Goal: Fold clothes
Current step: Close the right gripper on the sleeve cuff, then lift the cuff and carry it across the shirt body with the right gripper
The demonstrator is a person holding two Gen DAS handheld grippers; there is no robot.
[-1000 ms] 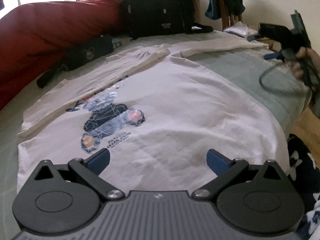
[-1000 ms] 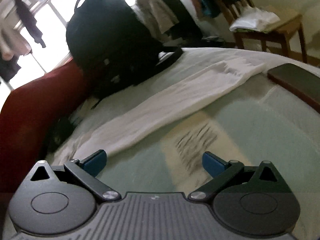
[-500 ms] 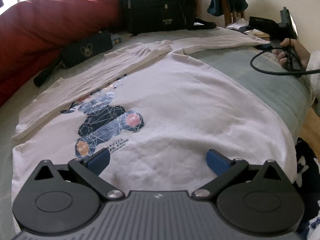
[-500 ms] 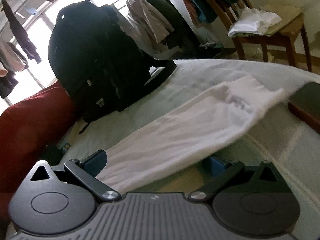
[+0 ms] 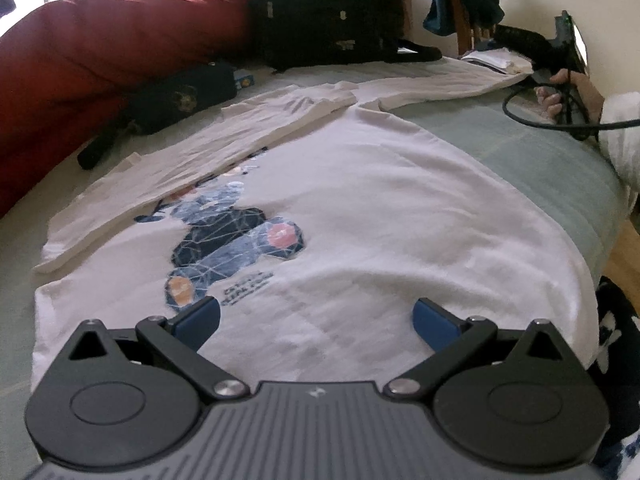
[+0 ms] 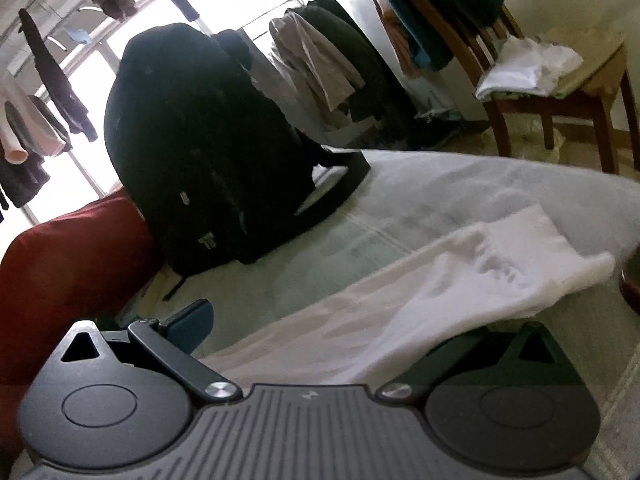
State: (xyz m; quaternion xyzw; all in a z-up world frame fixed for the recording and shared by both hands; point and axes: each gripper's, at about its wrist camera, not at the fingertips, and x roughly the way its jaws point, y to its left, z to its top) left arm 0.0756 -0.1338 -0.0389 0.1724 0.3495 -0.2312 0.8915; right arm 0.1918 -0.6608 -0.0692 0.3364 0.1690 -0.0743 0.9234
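Bedding in pale green (image 5: 560, 168) carries a white long-sleeved shirt (image 5: 380, 200) laid flat, front up, with a blue-and-pink geometric print (image 5: 236, 244) left of its middle. At the far left of the left wrist view a red duvet (image 5: 100, 48) is heaped along the bed's edge, and a dark pouch (image 5: 184, 98) lies just beside it, near the shirt's left sleeve (image 5: 192, 160), which is folded in across the chest and covers the top of the print. Next comes a black backpack (image 5: 324, 12) standing behind the collar. The right sleeve (image 5: 440, 84) stretches straight out toward the far right, where a hand (image 5: 568, 92) grips the right gripper (image 5: 536, 46) at the cuff, a black cable looping below it. The left gripper (image 5: 316, 316) hovers low over the shirt's hem, jaws wide apart and holding nothing.

In the right wrist view, the duvet (image 6: 60, 268) again sits at left, the backpack (image 6: 208, 168) beside it with hanging clothes against the bright window behind. The right sleeve (image 6: 420, 304) lies across the right gripper (image 6: 320, 332), jaws spread wide; the left finger is bare and the cloth drapes over the right finger, hiding its tip. At the far right stands a wooden chair (image 6: 560, 104) with folded white cloth on its seat.
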